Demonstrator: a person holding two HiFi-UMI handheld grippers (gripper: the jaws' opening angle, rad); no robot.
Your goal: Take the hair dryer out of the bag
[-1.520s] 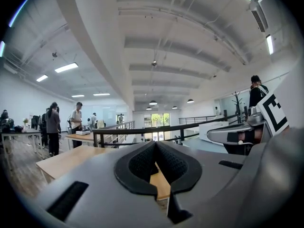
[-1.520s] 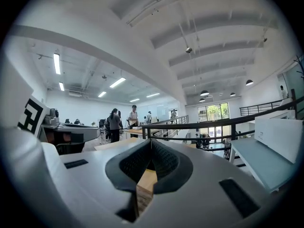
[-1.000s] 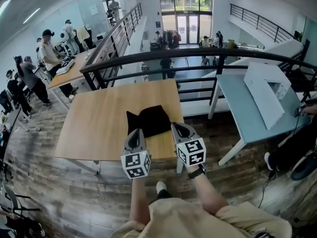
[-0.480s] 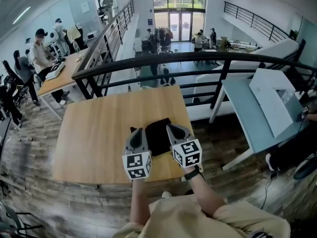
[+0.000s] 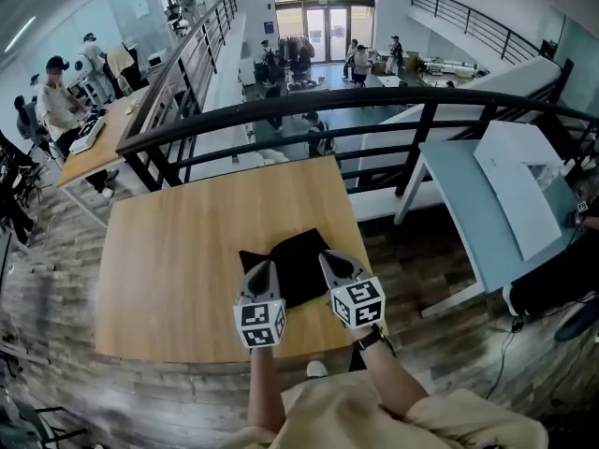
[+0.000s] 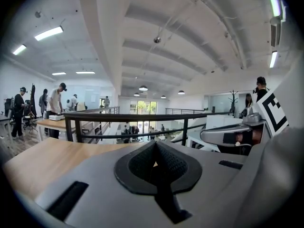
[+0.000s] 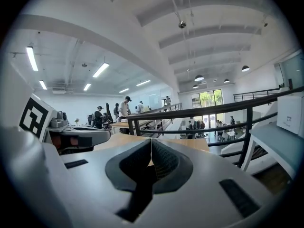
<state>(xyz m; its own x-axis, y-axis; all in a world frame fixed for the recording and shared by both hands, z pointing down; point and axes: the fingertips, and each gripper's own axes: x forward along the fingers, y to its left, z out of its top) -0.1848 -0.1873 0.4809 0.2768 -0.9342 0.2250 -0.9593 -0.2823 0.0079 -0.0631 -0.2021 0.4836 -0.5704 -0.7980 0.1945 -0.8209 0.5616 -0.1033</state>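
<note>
Now | we keep L hand-held gripper (image 5: 266, 267) & R hand-held gripper (image 5: 328, 258) shut, empty | either side of black bag (image 5: 298, 255) on bench (image 5: 168, 251) | prob. lining up to open it; dryer unseen

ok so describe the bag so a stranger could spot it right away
Find the wooden table that stands against the black railing. The bag lies on it near the edge closest to the person, right of the middle. It is a flat, limp, black cloth shape, the only thing lying on that light wood.
</note>
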